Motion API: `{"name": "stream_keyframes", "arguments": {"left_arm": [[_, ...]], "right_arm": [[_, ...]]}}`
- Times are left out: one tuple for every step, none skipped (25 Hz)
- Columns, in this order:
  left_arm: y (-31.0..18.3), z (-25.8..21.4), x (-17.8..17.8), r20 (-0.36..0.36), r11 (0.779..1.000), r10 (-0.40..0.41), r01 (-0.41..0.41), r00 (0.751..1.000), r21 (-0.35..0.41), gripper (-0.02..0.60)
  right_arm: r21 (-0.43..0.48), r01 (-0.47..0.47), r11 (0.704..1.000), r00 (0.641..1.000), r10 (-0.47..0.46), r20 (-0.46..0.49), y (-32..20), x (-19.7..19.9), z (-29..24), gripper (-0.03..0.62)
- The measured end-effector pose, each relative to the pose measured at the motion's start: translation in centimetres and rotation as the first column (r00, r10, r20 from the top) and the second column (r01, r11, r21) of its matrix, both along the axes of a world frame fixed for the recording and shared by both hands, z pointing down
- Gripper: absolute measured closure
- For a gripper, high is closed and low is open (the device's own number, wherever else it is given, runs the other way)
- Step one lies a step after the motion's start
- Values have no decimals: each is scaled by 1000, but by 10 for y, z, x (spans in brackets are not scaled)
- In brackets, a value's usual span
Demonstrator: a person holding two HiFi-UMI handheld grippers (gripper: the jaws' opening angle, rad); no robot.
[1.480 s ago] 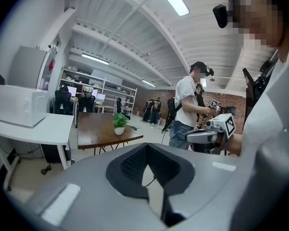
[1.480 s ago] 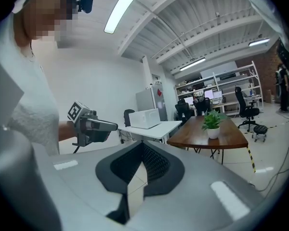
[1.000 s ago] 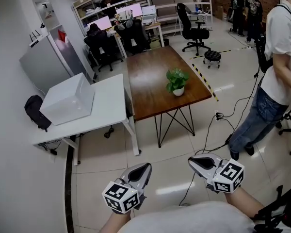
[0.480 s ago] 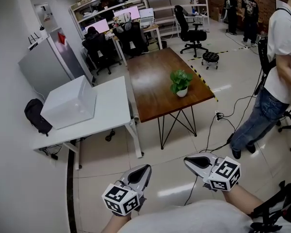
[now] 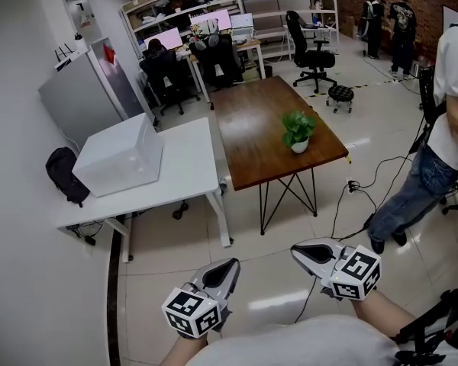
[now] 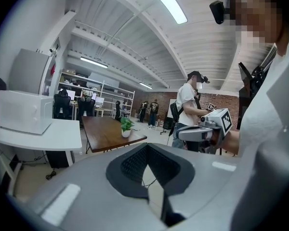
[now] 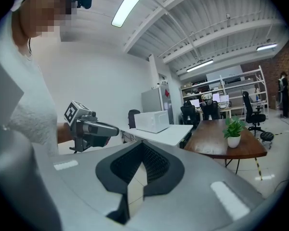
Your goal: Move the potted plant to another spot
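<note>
Foliage looks crushable, so take the green plant's likely light, brittle white round pot at one o'clock; left tool and right tool hang clenched, empty.

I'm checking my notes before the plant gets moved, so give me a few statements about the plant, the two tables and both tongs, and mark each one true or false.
1. The potted plant stands on the brown table. True.
2. The right tongs grip the potted plant. False: they are shut on nothing, over the floor and short of the brown table.
3. A white microwave sits on the white table. True.
4. The potted plant is at the brown table's far end. False: it stands near the table's near right corner.
5. The left tongs are wide open. False: they are shut and empty.
</note>
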State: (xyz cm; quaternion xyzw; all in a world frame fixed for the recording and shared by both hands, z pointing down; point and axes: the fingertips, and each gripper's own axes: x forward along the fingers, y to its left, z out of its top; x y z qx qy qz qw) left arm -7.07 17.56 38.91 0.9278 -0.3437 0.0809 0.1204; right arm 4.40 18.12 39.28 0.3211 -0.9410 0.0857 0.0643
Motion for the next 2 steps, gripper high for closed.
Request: {"name": "stream_keyframes", "arguments": {"left_arm": [[1, 0, -2, 0, 1000, 0, 0, 1000, 0, 588], [2, 1, -4, 1, 1000, 0, 0, 1000, 0, 588]], "right_arm": [[1, 1, 1000, 1000, -1, 0, 1, -3, 0, 591], [2, 2, 1000, 1000, -2, -1, 2, -5, -1, 591]]}}
